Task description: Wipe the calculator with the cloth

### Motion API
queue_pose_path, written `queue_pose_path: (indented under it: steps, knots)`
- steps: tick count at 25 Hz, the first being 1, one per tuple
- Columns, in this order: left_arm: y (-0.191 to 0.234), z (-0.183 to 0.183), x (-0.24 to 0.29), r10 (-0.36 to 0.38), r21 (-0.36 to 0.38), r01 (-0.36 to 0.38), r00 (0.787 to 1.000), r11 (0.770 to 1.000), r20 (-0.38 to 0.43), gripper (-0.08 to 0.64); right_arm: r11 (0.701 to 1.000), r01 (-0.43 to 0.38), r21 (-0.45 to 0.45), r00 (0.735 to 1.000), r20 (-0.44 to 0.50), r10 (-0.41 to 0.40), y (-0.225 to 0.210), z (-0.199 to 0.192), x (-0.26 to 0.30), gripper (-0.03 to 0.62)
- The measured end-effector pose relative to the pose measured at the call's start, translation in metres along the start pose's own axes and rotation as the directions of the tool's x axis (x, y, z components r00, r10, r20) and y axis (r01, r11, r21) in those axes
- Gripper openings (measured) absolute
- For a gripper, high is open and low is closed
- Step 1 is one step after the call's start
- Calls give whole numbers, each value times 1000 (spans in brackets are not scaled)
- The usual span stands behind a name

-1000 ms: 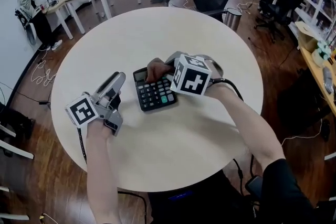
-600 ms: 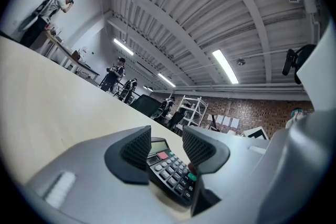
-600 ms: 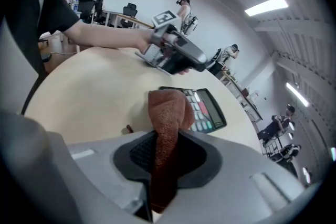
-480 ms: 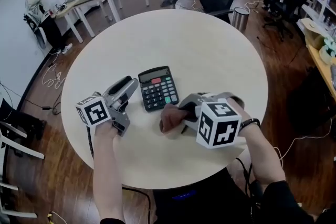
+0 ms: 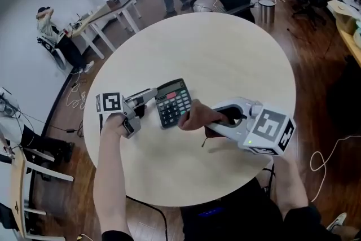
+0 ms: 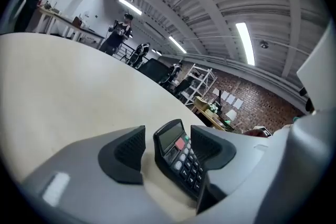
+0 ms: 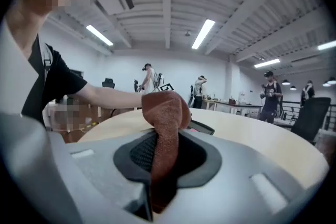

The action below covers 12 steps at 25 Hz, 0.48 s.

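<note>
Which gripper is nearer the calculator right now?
Left. The left gripper straddles the calculator, its jaws just opened wider and not pressing it. The right gripper sits off to its right in the head view, clamping the cloth.

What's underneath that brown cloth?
The cloth, pinched in the right gripper, lies over the right edge of the calculator and the table. Whatever keys sit beneath it are covered.

The head view looks steeply down on the round cream bench (image 5: 225, 48). The left gripper view and right gripper view skim it low, close up; all share the black push-button calculator (image 5: 172, 102).
</note>
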<state>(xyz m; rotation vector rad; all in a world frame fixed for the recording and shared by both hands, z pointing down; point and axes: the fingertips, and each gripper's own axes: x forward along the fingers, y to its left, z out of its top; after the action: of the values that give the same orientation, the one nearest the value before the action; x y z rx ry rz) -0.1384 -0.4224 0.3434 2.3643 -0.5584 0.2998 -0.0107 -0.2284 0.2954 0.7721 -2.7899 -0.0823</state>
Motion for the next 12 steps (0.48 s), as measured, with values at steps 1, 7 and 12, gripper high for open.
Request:
queue_pose_path:
  steps: [1, 7, 12]
  knots:
    - [2, 1, 6, 4, 5, -4, 999, 1000, -40, 282, 1000, 9, 25, 1000, 28, -10, -5, 2, -6, 64]
    - [9, -9, 45, 34, 141, 8, 956, 990, -292, 287, 996, 26, 90, 998, 52, -30, -21, -9, -26, 64]
    - [7, -12, 47, -3, 210, 84, 934, 974, -358, 253, 991, 39, 128, 996, 79, -50, -20, -5, -31, 64]
